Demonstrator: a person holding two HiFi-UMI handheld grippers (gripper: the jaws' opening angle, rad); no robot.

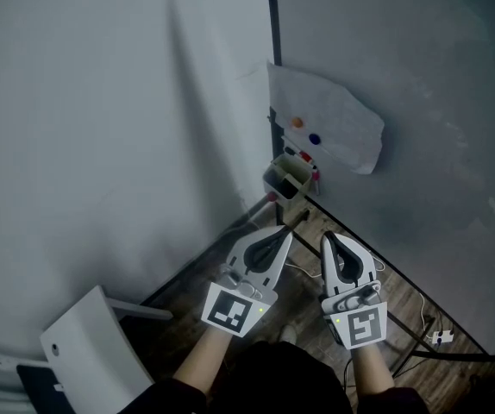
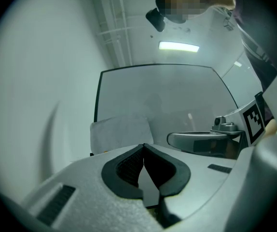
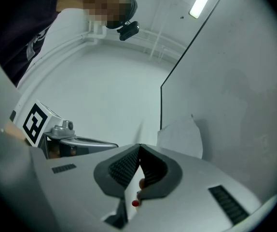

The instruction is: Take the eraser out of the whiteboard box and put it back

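Where left hand-held gripper (image 1: 282, 234) points, whiteboard box (image 1: 286, 178) sits ahead, apart.

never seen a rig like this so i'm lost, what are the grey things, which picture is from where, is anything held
A person holds a two-jaw gripper in each hand. The head view looks down from a camera on the person's head: the left gripper and right gripper point towards a whiteboard with a small box at its edge and a paper sheet above. The other two pictures come from a camera riding on each gripper, looking along its jaws. Both pairs of jaws are shut on nothing. I cannot make out the eraser.
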